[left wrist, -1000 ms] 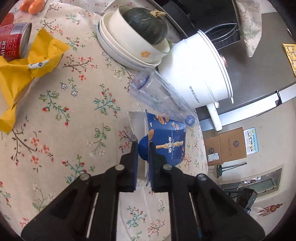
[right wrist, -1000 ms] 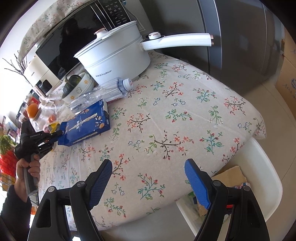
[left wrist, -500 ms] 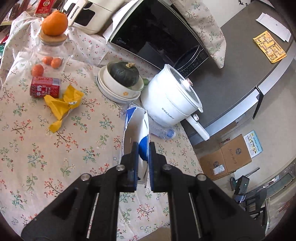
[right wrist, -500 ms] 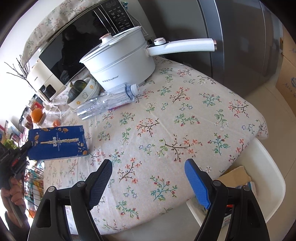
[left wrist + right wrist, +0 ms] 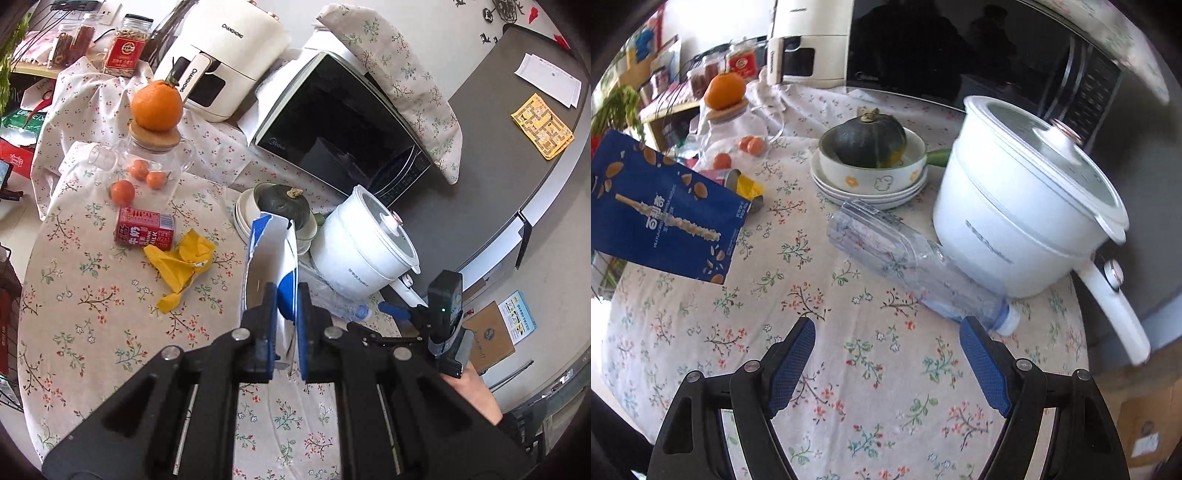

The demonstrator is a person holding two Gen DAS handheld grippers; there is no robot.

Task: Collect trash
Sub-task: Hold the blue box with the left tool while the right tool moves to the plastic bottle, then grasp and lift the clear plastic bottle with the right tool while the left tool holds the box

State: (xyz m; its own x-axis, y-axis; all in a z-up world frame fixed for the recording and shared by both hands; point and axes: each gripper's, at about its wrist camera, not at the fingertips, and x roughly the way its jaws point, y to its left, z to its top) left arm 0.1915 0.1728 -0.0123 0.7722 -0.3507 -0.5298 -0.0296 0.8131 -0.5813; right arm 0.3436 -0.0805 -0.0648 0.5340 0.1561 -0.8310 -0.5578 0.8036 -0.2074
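Round table wearing floral cloth is carrying: clear crushed plastic bottle lying against white electric pot, stacked white plates, red can on its side touching crumpled yellow wrapper, glass jar.

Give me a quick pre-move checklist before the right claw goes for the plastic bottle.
1. Left claw shut on the blue snack box: ok.
2. Box lifted off the tablecloth: ok.
3. Right claw open and empty: ok.
4. Plastic bottle lying flat, in front of the right claw: ok.
5. Bottle free of the white pot: not ok, it lies against it.
6. Trash bin in view: not ok.
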